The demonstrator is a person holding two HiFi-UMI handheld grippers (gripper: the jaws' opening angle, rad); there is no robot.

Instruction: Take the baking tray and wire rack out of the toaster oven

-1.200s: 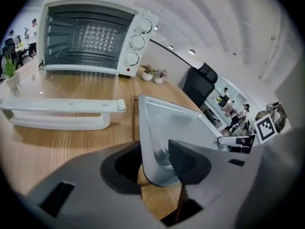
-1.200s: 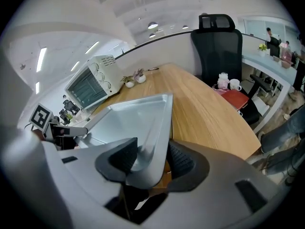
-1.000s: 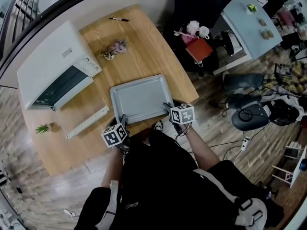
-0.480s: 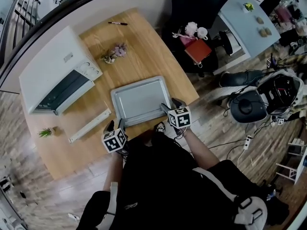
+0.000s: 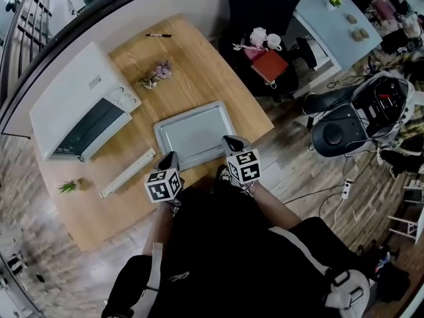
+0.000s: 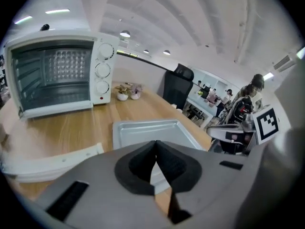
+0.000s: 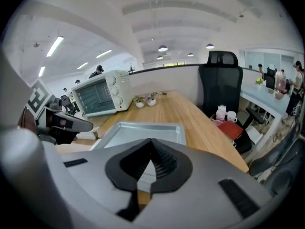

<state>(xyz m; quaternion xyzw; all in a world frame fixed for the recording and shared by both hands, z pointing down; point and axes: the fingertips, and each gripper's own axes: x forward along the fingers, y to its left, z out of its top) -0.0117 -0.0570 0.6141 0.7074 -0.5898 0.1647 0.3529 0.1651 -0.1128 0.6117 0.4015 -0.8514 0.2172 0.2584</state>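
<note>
One job remains, I judge: the toaster oven (image 5: 83,105), far left, lies nearer my left claw (image 5: 170,158). That claw has just closed empty over the near-left corner of the baking tray (image 5: 195,133) on the worktop (image 5: 199,71); my right claw (image 5: 232,142) likewise at the near-right corner.

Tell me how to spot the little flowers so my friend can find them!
Start at the wooden table and find the big white toaster oven on it. Right beside the oven's knobs sits a small bunch of pinkish flowers. Nothing else there is pink: the black pen lies further off near the table's edge, and the tiny plant past the oven's other end is green.
</note>
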